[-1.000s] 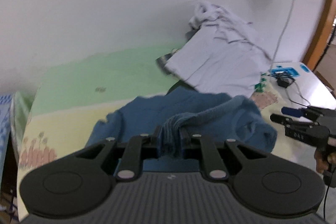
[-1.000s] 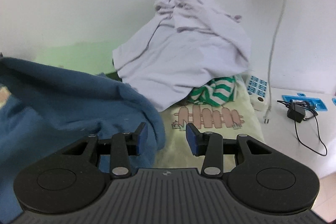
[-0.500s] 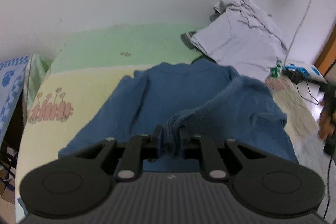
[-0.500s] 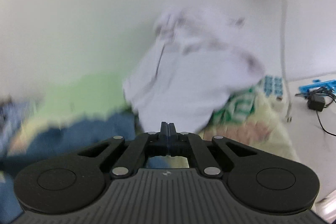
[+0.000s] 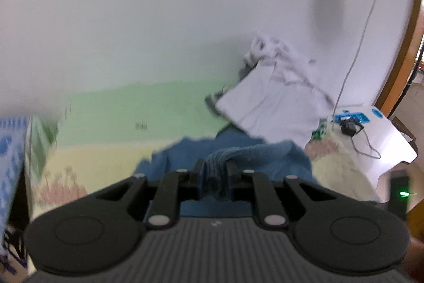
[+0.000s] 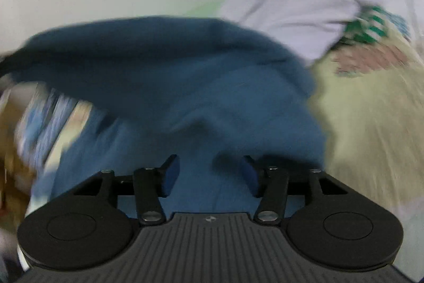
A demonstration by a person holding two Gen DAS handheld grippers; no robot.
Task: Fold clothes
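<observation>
Fingers of left gripper (image 5: 214,171) pinched tight on a bunched ribbed edge of the blue sweater (image 5: 238,153), fabric wadded between them and lifted off the bed. Right gripper (image 6: 209,174) fingers spread wide, nothing between them, hovering low over the blue cloth, which fills most of that view; that view is motion-blurred, so contact with the fabric can't be confirmed. Sweater lies crumpled and partly raised on the yellow-green patterned bed sheet (image 5: 111,118), not flat and not in a neat fold. Behind it, against the wall, sits the white shirt (image 5: 275,102) heaped on other clothes, a green-striped piece (image 6: 368,31) poking out underneath. Judgement: step in hand looks like getting a two-point hold on the sweater to spread or fold it. Next move calls for the right fingers to close on a matching edge or corner, then both pull the cloth taut before laying it down.
</observation>
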